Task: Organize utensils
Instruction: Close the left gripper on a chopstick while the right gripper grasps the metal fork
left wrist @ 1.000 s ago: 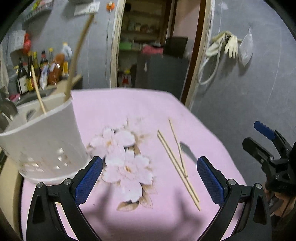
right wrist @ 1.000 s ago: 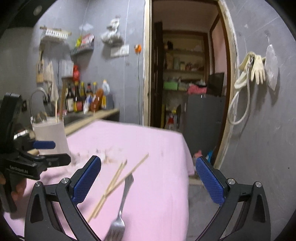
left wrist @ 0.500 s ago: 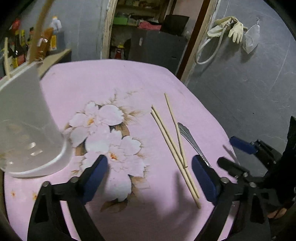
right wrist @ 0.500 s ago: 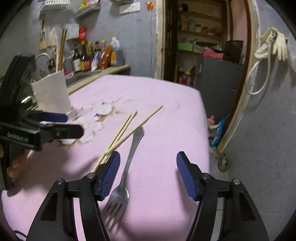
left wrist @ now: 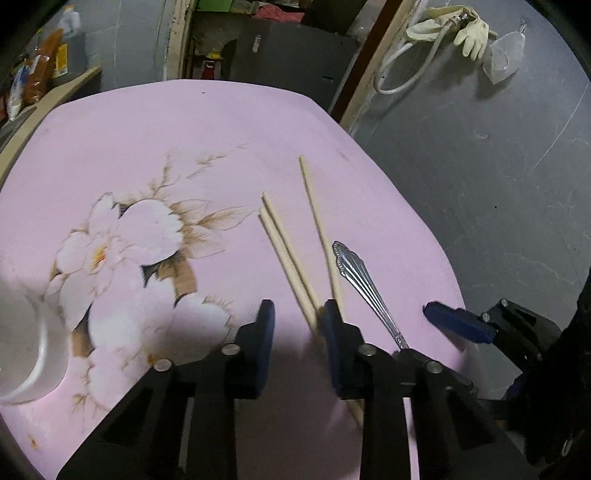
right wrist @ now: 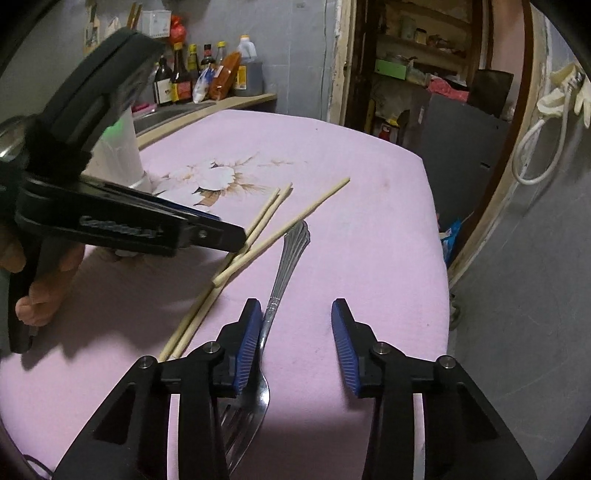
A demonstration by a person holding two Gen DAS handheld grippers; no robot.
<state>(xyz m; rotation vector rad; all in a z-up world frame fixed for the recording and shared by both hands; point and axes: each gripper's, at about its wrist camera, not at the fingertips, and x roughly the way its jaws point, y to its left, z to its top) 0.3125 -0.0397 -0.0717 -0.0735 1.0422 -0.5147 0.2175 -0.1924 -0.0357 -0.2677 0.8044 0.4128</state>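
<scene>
Three wooden chopsticks (left wrist: 291,254) lie crossed on the pink flowered cloth (left wrist: 147,147); they also show in the right wrist view (right wrist: 258,229). A silver fork (left wrist: 364,284) lies beside them, handle pointing away, also seen in the right wrist view (right wrist: 284,273). My left gripper (left wrist: 297,317) is open low over the cloth, its right finger touching the chopsticks. My right gripper (right wrist: 293,325) is open, its left finger right beside the fork's neck. The white utensil holder (left wrist: 26,339) stands at the left, partly hidden behind the left gripper in the right wrist view (right wrist: 118,155).
The table's right edge (left wrist: 424,229) drops to a grey floor. A counter with several bottles (right wrist: 207,77) stands behind the table. An open doorway (right wrist: 424,74) and a hose with gloves (left wrist: 443,26) are on the far wall.
Both grippers have moved down and forward to the utensils and their jaws have narrowed. The left one swung right, away from the holder, onto the chopsticks; the right one reached the fork.
</scene>
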